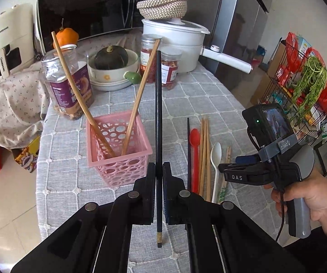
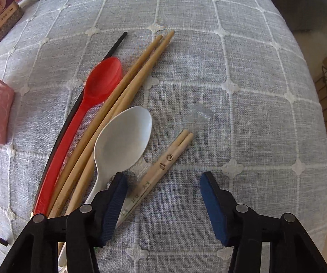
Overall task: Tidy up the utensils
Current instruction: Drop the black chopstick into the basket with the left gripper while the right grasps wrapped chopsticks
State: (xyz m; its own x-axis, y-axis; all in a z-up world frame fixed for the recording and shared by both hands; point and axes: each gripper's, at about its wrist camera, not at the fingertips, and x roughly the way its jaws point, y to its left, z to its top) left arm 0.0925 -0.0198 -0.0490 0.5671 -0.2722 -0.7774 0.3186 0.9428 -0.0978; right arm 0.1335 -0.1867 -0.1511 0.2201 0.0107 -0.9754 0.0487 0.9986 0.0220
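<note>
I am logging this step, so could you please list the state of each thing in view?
left gripper: shut on black chopstick, held upright.
right gripper: open, empty, above the tablecloth.
pink basket: upright, holding two wooden chopsticks.
red spoon: lying flat.
white spoon: lying flat, bowl up.
white pot: lid on.

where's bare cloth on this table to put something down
Free: the tablecloth right of the wrapped chopsticks out to the table edge, and the strip between the pink basket and the black chopstick lying flat. Crowded: the utensil row from there to the white spoon, and the jars behind the basket.
</note>
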